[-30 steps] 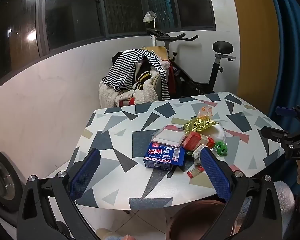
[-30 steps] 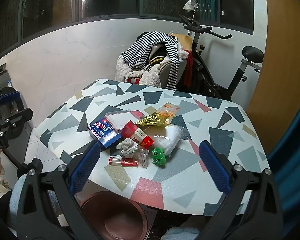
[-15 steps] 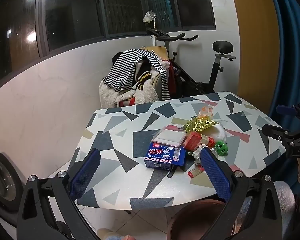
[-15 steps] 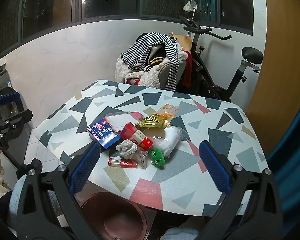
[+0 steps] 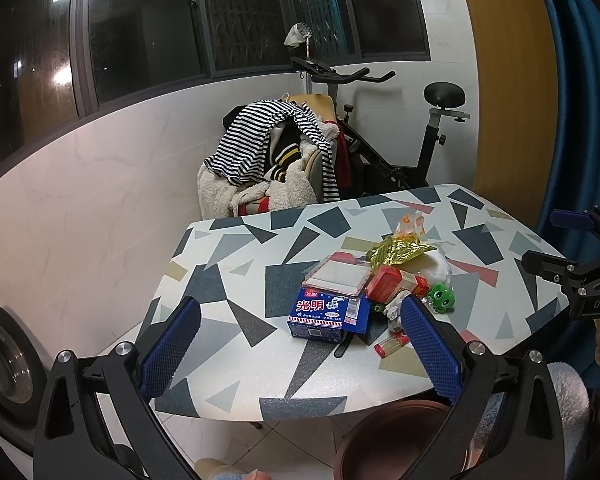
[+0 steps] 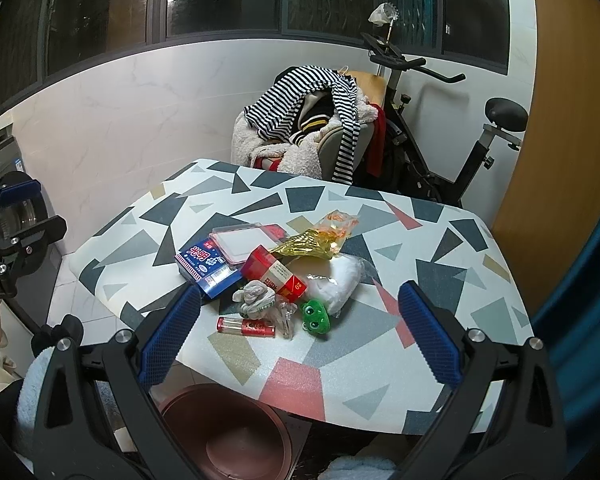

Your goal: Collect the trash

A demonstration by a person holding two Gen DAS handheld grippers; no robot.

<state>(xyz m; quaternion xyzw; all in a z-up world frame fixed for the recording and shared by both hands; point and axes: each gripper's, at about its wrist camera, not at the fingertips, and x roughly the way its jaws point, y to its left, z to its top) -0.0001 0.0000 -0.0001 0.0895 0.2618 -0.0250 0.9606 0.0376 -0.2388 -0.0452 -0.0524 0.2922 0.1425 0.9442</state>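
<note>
Two claws hover short of the counter (image 6: 440,248), a rounded top patterned in grey, navy and pink triangles. The left claw (image 5: 300,344) and the right claw (image 6: 300,320) both stand spread wide with nothing between their blue ribbed pads. The trash sits clustered near the counter's front edge: one blue carton (image 6: 208,266), one clear flat plastic case (image 6: 240,242), one red box (image 6: 276,274), one crinkled gold foil wrapper (image 6: 304,246), one white plastic bag (image 6: 342,280), one grey crumpled wad (image 6: 256,298), one red tube (image 6: 246,326), one green frog toy (image 6: 314,314). One round brown bin (image 6: 228,436) stands on the floor below the front edge.
</note>
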